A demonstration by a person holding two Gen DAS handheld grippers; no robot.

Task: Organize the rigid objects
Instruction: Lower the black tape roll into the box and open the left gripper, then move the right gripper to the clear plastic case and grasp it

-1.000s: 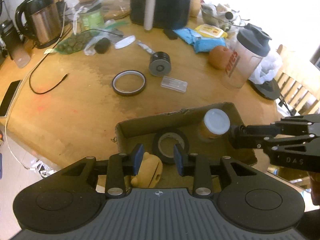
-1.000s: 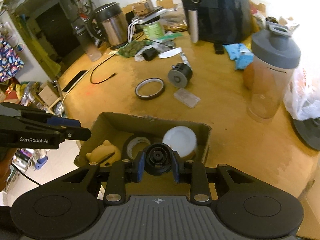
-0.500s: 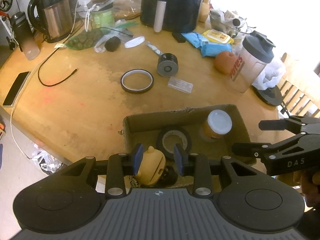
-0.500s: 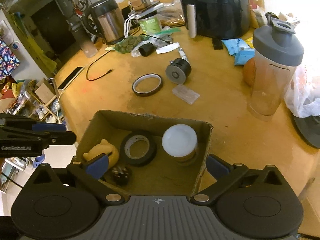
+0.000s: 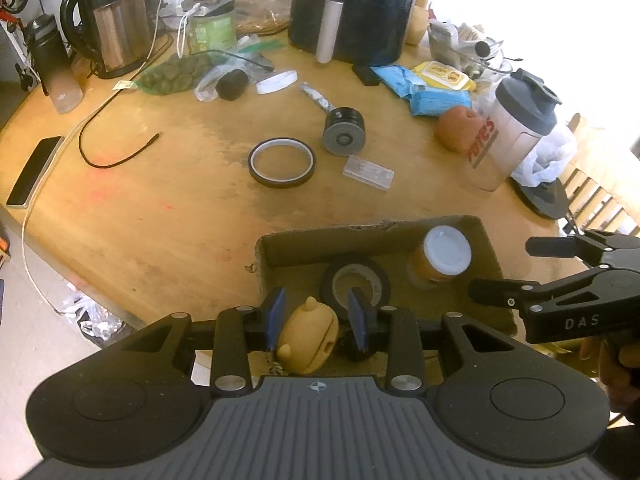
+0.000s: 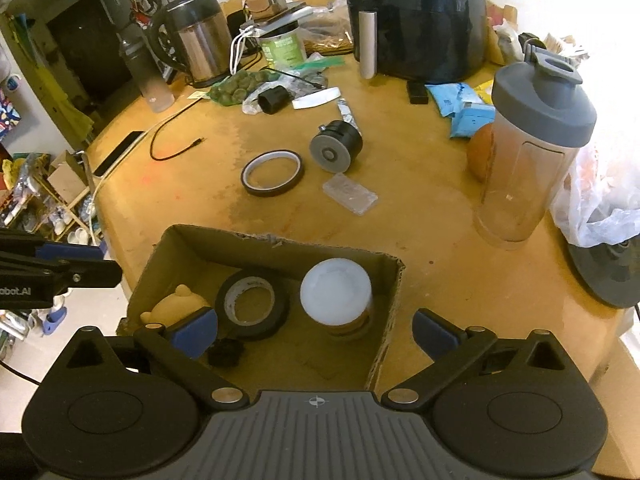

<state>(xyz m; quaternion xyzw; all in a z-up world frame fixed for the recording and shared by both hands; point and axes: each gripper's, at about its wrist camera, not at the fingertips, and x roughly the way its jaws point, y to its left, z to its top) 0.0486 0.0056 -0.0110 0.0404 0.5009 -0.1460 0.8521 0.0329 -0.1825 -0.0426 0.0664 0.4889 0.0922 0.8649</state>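
Right gripper (image 6: 314,330) spread wide above box (image 6: 394,300).
Box holds tape (image 6: 252,306), jar (image 6: 336,292), yellow toy (image 6: 176,306), small black part (image 6: 226,352).

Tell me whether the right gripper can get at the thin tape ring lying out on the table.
Probably yes. The right gripper is empty, jaws wide, above the cardboard box. The thin tape ring lies flat beyond the box, with bare wood around it.

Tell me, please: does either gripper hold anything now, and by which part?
Nothing is held. The right gripper is wide open; the left gripper is opening, its pads clear of the yellow toy.
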